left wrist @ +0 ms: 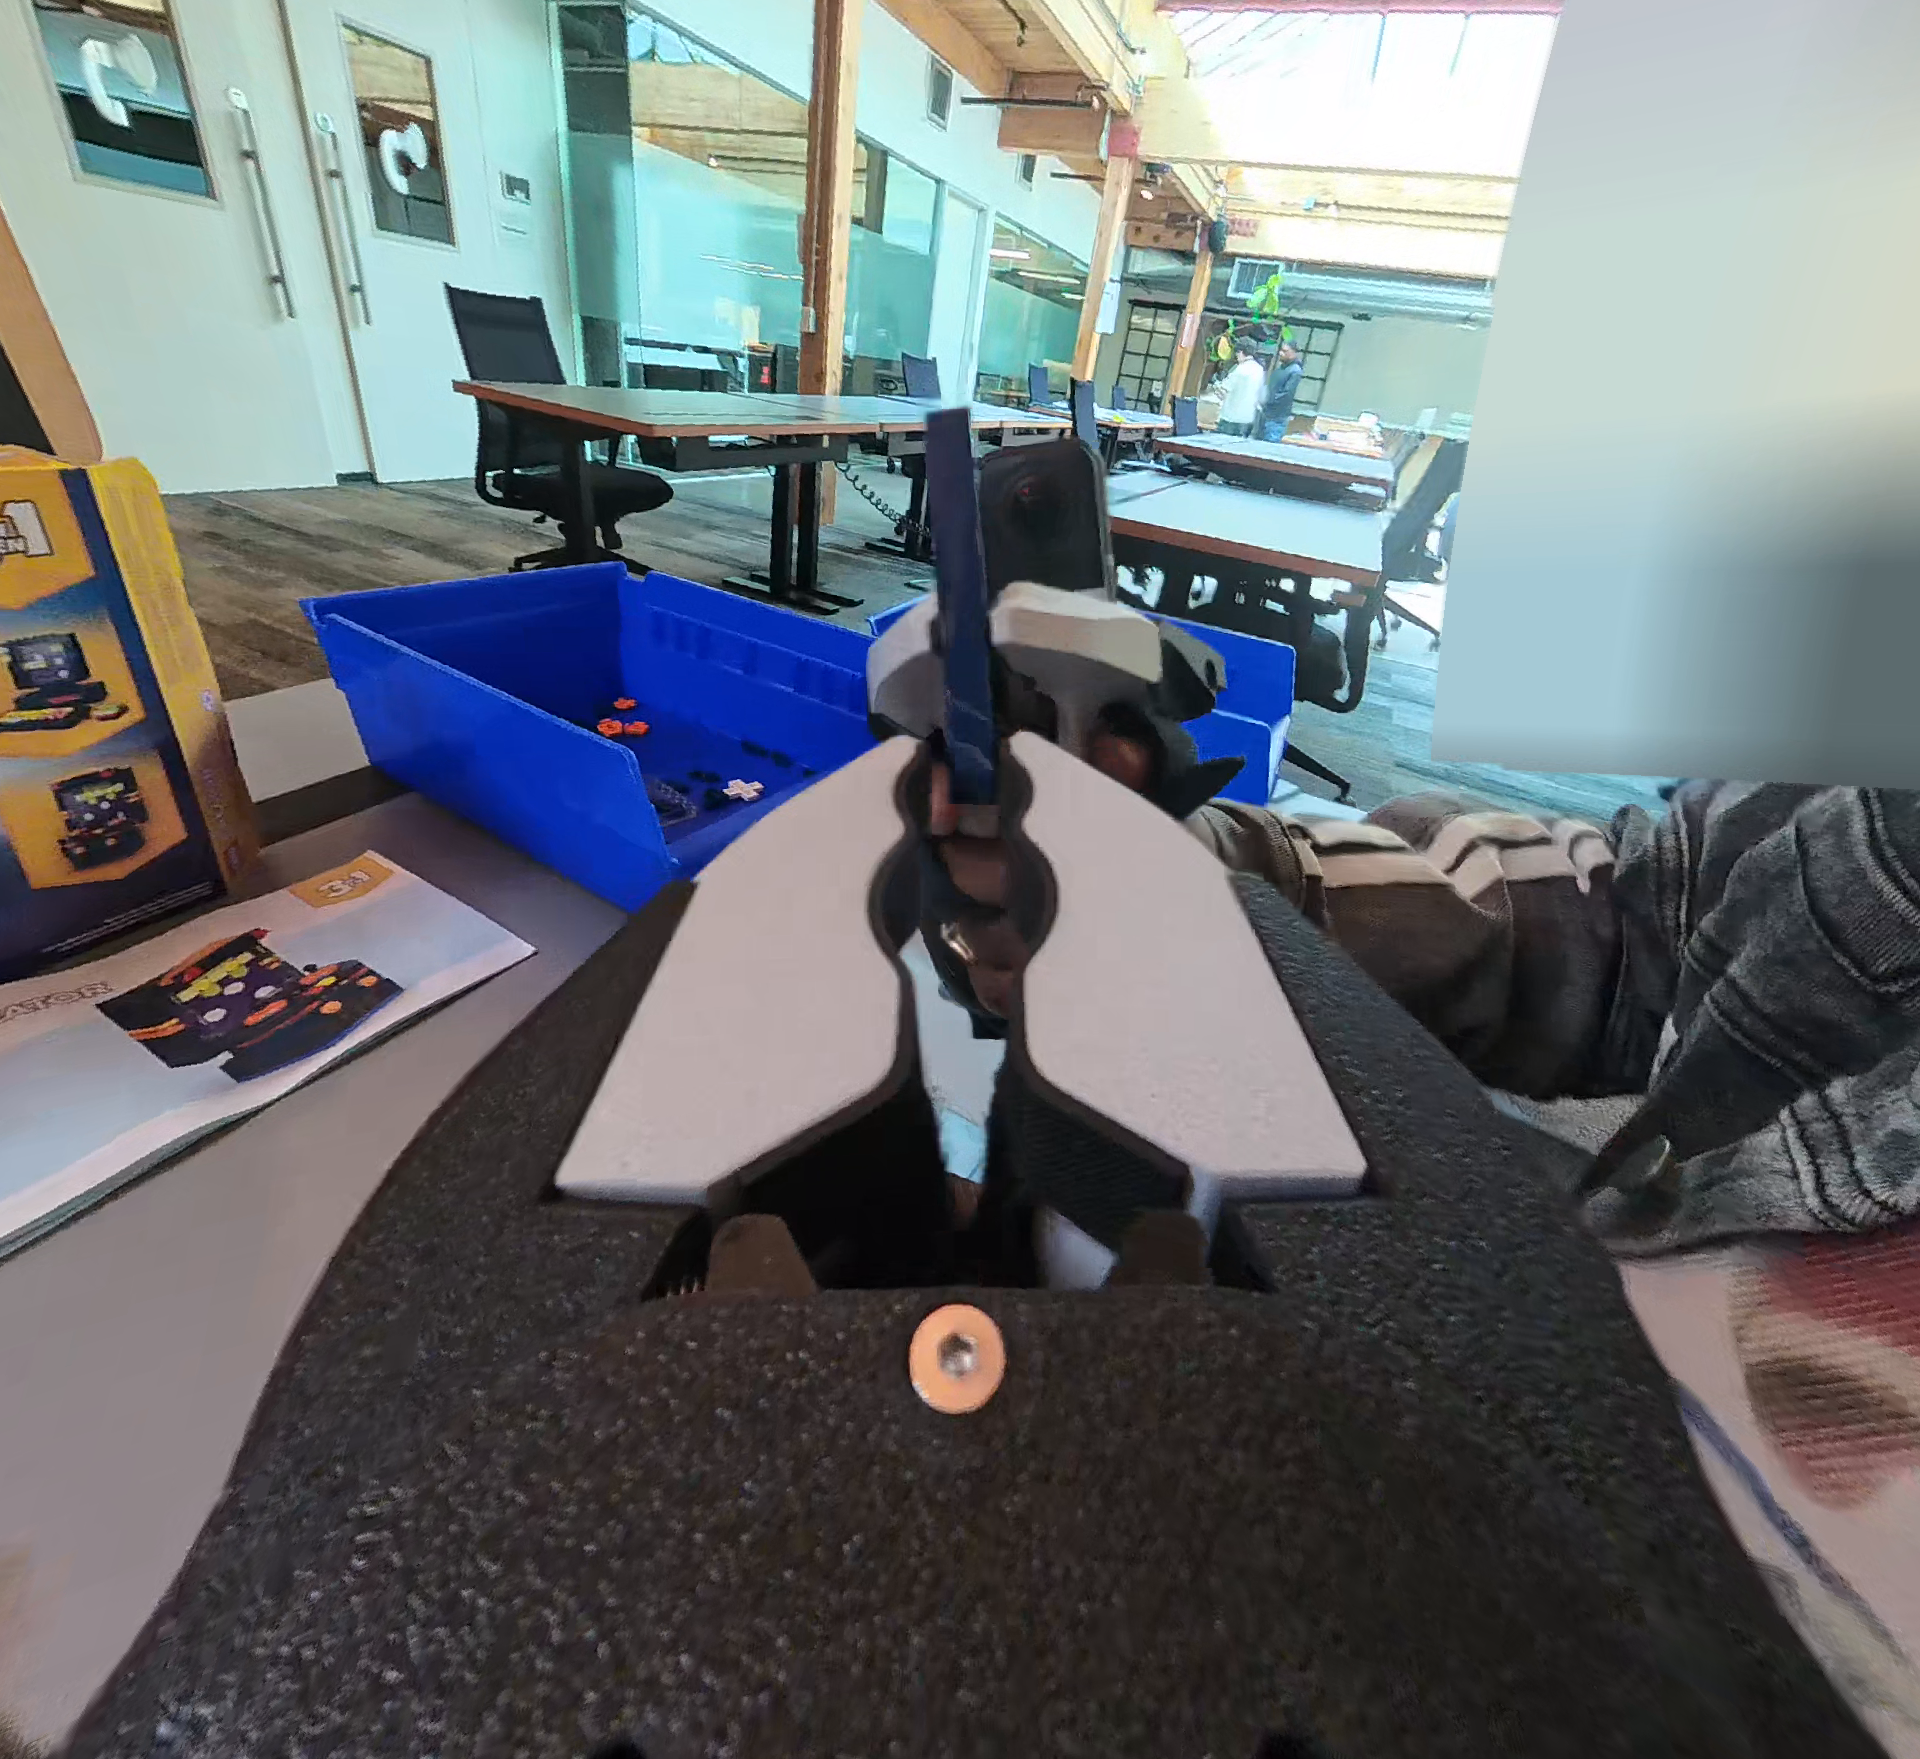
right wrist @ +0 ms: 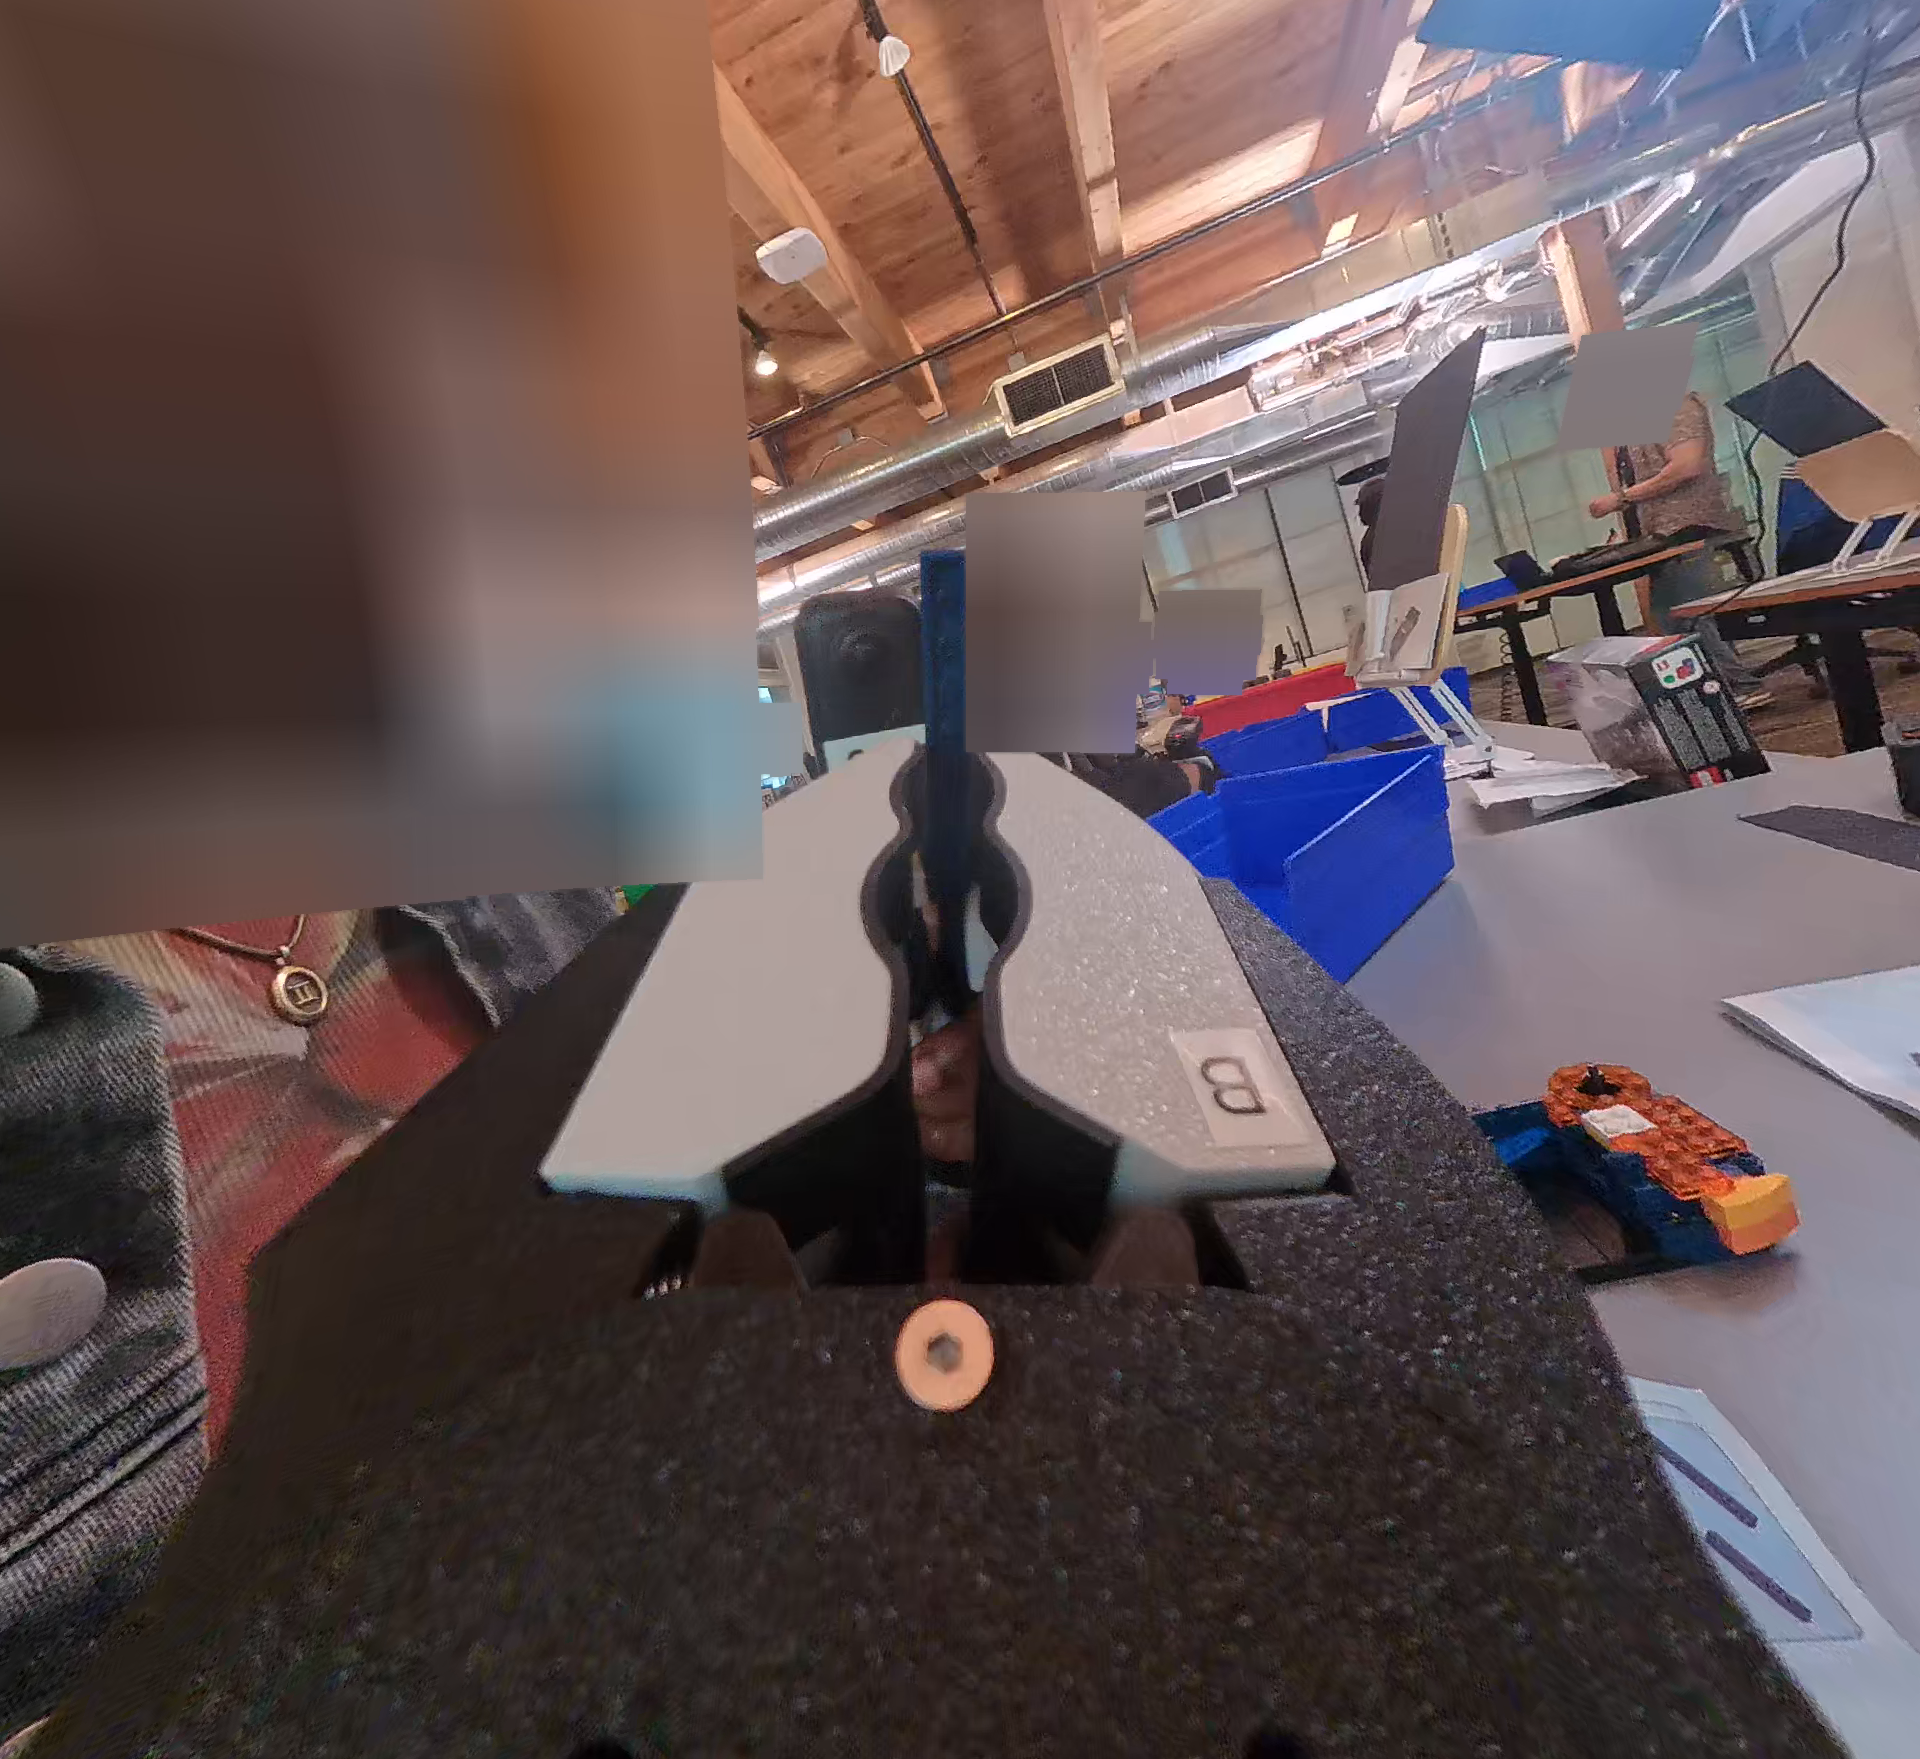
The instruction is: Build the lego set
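Note:
A thin dark blue plate (left wrist: 961, 587) stands upright and edge-on between my left gripper's (left wrist: 961, 779) white fingertips, which are shut on its lower end. Just beyond, my right gripper (left wrist: 987, 660) faces me, with its white fingers (left wrist: 1075, 639) on either side of the same plate. In the right wrist view the plate (right wrist: 943, 670) rises edge-on out of my right gripper (right wrist: 951, 774), whose fingers are closed on it. The left gripper's black camera (right wrist: 857, 660) shows right behind the plate. Both grippers are held above the grey table (right wrist: 1558, 961).
An open blue bin (left wrist: 499, 670) with small loose pieces stands far left. A yellow and blue box (left wrist: 104, 691) and a booklet (left wrist: 239, 1013) lie left. A person's striped sleeve (left wrist: 1558, 930) is right. A partly built orange and blue model (right wrist: 1642, 1159) and more blue bins (right wrist: 1351, 836) sit to the right.

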A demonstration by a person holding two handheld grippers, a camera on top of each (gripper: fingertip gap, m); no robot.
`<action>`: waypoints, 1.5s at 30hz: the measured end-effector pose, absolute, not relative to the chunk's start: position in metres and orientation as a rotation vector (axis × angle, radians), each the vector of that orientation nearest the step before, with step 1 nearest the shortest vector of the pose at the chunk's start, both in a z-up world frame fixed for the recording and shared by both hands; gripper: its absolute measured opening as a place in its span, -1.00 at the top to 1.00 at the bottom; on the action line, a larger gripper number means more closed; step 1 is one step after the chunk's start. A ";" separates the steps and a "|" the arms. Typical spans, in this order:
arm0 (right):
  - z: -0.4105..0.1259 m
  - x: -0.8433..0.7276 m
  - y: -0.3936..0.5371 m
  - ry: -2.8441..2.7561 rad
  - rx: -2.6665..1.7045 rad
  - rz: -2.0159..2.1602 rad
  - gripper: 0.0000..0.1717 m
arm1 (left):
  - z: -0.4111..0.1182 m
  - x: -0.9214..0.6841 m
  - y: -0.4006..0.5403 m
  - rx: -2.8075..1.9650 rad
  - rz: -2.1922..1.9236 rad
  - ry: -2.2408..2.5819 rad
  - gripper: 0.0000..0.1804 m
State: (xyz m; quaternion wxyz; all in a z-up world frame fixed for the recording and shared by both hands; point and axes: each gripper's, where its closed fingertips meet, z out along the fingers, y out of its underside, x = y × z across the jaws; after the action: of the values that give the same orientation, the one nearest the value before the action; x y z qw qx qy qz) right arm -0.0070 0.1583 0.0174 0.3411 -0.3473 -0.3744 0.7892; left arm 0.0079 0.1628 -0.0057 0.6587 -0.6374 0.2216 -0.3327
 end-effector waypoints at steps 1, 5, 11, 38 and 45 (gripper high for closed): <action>0.016 -0.008 0.158 -0.978 -0.903 2.054 0.92 | -0.008 0.008 0.161 -1.452 -0.751 0.519 0.91; -0.003 -0.014 0.153 -1.070 -0.984 2.025 0.85 | -0.028 -0.018 0.151 -1.553 -0.623 0.564 0.92; -0.033 0.006 0.177 -1.073 -1.074 1.803 0.89 | -0.129 -0.200 0.084 -2.281 0.112 0.497 0.92; -0.039 0.043 0.198 -1.022 -1.057 1.694 0.96 | -0.189 -0.245 0.043 -2.776 0.238 0.207 0.62; -0.024 0.066 0.206 -1.066 -1.073 1.552 0.96 | -0.153 -0.250 0.053 -2.566 0.255 0.146 0.78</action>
State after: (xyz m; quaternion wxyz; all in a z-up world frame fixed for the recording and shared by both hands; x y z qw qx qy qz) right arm 0.0663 0.2057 -0.0239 0.4682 -0.4375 -0.4345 0.6329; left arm -0.2505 0.0533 -0.1532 0.2760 -0.9549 0.0545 0.0949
